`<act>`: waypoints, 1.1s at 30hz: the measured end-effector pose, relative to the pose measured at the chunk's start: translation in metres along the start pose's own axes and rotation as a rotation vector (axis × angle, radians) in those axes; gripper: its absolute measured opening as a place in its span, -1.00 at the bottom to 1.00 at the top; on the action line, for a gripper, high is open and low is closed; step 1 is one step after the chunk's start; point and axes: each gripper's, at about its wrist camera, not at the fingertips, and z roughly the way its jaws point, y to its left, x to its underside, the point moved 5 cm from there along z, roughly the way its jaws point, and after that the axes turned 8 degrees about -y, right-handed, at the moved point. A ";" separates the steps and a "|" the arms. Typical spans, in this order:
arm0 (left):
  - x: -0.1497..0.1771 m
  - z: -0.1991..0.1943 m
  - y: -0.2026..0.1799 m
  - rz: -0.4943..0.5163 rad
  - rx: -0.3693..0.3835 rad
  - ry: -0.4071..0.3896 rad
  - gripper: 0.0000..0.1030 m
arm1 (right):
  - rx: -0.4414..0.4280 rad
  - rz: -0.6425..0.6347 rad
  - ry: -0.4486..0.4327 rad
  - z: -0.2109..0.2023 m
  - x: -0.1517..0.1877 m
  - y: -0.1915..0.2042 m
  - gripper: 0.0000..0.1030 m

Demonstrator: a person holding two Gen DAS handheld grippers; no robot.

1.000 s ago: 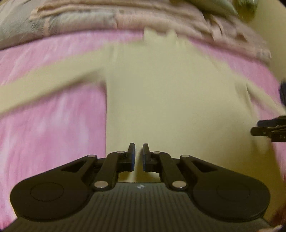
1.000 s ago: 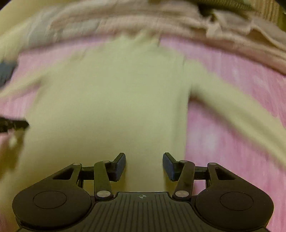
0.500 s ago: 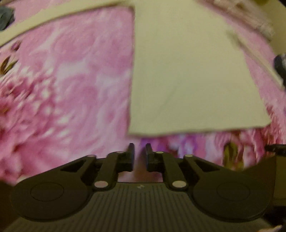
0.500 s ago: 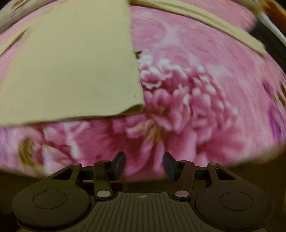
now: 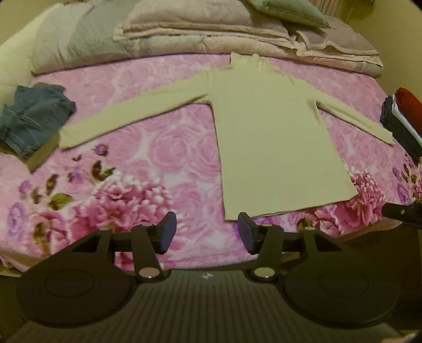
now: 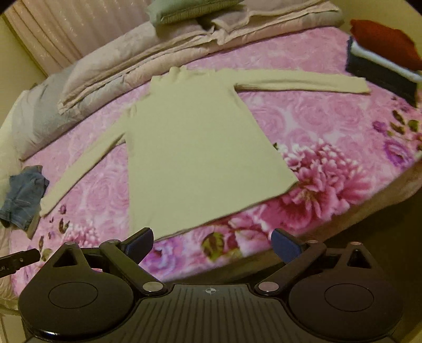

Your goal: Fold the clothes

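While you hold both claws back over the near edge of the bed, the pale long-sleeved top (image 5: 274, 137) lies flat on the pink floral bedspread (image 5: 147, 147) ahead of you, collar toward the far side, hem toward you, both sleeves spread out to the sides. Your left gripper (image 5: 207, 232) is released, fingers apart and empty, with the hem's left corner just beyond its right finger; nothing touches. Your right gripper (image 6: 212, 244) is spread wider still, also empty, its left finger just short of the hem (image 6: 211, 219) and apart from the cloth. In the left view, a dark tip of your right claw shows at the right edge.

Left of the top, a crumpled pair of jeans (image 5: 31, 118) sits just beside the left cuff. To the right, a stack of folded clothes (image 6: 382, 52), red above dark, rests near the right cuff. Folded beige blankets (image 5: 211, 29) and a greenish pillow (image 6: 190, 10) line the far side, with a curtain (image 6: 52, 31) behind.
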 end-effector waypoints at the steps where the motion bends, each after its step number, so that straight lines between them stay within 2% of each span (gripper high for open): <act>1: 0.001 -0.007 -0.001 0.001 0.004 -0.002 -0.08 | 0.007 0.003 -0.006 -0.009 0.003 0.003 0.91; 8: 0.000 -0.042 -0.017 0.028 0.019 -0.011 -0.08 | 0.035 -0.028 -0.038 -0.051 0.004 0.010 0.91; 17: -0.016 -0.047 -0.043 -0.037 -0.045 -0.044 -0.06 | -0.007 -0.193 -0.023 -0.046 -0.026 0.005 0.91; 25: -0.029 -0.041 -0.074 -0.037 -0.060 -0.042 -0.05 | -0.014 -0.232 0.000 -0.040 -0.045 -0.010 0.91; 29: -0.026 -0.036 -0.079 -0.031 -0.063 -0.028 -0.03 | -0.017 -0.251 0.013 -0.037 -0.053 -0.017 0.91; 33: -0.019 -0.031 -0.080 -0.016 -0.063 -0.005 -0.03 | -0.013 -0.254 0.037 -0.036 -0.047 -0.021 0.91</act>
